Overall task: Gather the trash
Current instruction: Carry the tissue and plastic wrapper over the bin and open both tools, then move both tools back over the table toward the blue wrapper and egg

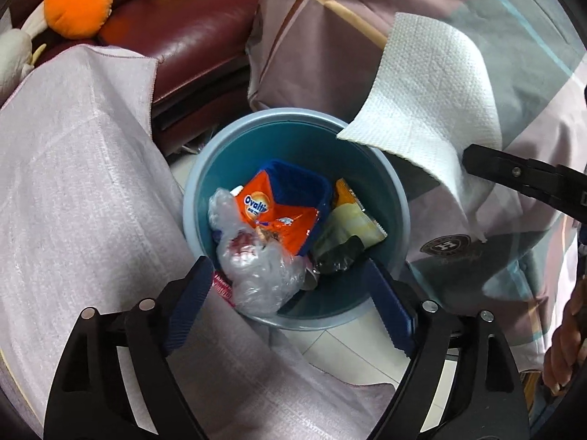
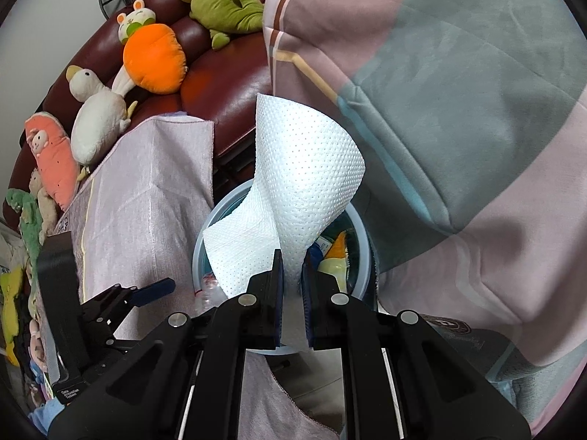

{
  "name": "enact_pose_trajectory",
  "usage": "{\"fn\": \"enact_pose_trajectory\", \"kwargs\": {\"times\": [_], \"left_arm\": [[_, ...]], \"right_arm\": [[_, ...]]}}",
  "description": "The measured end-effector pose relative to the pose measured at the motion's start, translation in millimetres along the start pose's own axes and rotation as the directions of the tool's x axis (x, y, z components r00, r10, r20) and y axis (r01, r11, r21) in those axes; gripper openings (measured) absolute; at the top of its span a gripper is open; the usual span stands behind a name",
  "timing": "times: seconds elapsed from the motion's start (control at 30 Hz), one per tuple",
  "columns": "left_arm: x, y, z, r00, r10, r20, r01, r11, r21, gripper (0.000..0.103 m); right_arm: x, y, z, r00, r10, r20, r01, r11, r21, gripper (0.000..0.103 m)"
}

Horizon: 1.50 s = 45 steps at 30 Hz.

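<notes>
Partly hidden, the bin [image 2: 361,256] in the right wrist view shows only slivers of rim behind the paper towel [image 2: 304,179]. That towel is pinched by its lower end in the right gripper [image 2: 292,275] and rises twisted, long axis running up and away over the bin. The left gripper [image 1: 290,293] hangs wide and empty above the bin [image 1: 205,168], where an orange wrapper [image 1: 279,216], a crumpled plastic bag [image 1: 256,267] and a yellow packet [image 1: 352,220] lie; what lies deeper is unclear.
</notes>
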<state>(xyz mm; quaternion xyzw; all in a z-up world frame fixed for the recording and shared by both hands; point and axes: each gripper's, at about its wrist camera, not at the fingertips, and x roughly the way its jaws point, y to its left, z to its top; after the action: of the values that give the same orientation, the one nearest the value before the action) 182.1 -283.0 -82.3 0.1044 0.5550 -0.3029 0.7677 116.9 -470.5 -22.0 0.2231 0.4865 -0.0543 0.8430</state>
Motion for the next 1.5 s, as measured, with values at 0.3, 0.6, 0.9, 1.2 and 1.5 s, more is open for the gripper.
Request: {"fn": "enact_pose_trajectory", "kwargs": {"times": [0.3,0.6,0.9,1.2,1.5], "left_arm": [[-30,19,-11,0.999,-0.001,0.04,0.003,0.999,-0.051,0.092],[-51,49,-27,0.998,0.005,0.059,0.0,0.995,-0.096,0.093],[-58,81,-38,0.998,-0.013,0.062,0.023,0.986,-0.164,0.093],[-74,95,-51,0.996,-0.028,0.084,0.044,0.98,-0.193,0.093],[-113,112,-71,0.989,-0.015,0.147,0.047,0.974,-0.22,0.093]], "right_arm": [[4,15,1,1.0,-0.004,-0.014,0.004,1.0,-0.027,0.011],[27,36,-3,0.998,-0.018,-0.058,0.015,0.999,-0.048,0.016],[49,47,-4,0.994,-0.059,-0.092,0.055,0.998,-0.044,0.063],[37,62,-7,0.993,-0.061,-0.105,0.059,0.998,-0.022,0.077],[12,101,-18,0.993,-0.063,-0.099,0.054,0.995,-0.083,0.078]]}}
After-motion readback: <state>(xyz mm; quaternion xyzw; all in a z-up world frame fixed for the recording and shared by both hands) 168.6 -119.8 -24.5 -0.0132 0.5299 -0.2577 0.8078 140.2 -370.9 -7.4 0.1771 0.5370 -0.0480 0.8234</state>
